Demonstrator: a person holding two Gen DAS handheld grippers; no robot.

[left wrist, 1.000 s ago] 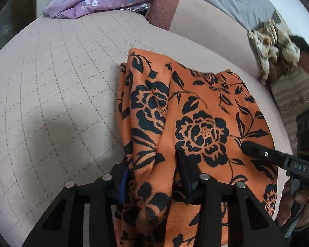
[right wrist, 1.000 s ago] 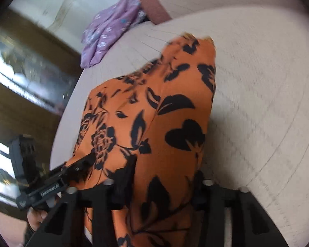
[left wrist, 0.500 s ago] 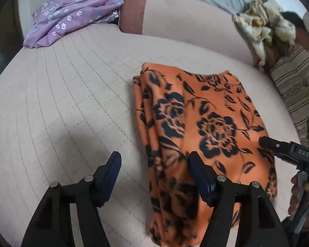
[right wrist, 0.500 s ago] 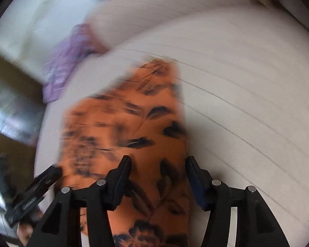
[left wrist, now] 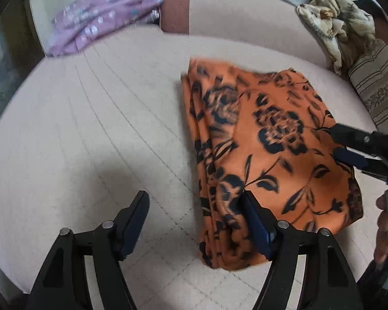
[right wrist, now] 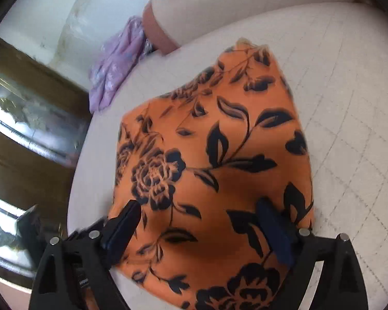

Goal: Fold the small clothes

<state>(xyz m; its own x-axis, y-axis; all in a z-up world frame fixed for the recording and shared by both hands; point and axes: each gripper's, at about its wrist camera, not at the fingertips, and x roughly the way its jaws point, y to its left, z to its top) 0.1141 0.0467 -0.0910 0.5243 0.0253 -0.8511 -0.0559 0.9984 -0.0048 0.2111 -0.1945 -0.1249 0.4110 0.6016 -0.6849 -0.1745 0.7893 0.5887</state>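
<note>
Both my grippers apart, jaws just opening: left gripper (left wrist: 194, 219), right gripper (right wrist: 201, 222) above folded orange floral garment (left wrist: 266, 155) on quilted cushion (left wrist: 103, 129).

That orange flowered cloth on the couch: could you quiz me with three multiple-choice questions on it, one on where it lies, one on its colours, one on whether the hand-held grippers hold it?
1. Where is the orange floral cloth?
A. Flat on the beige couch seat
B. Hanging from the backrest
C. On top of the purple floral garment

2. What colour is its print?
A. White
B. Black
C. Green

3. How do the left hand-held gripper and right hand-held gripper stand?
A. Both clamped on the cloth
B. One clamped, one open
C. Both open

A: it lies folded on the seat, apart from the purple garment.
B: black flowers and leaves on orange.
C: both jaws have just been opening; no pad presses the cloth.
</note>
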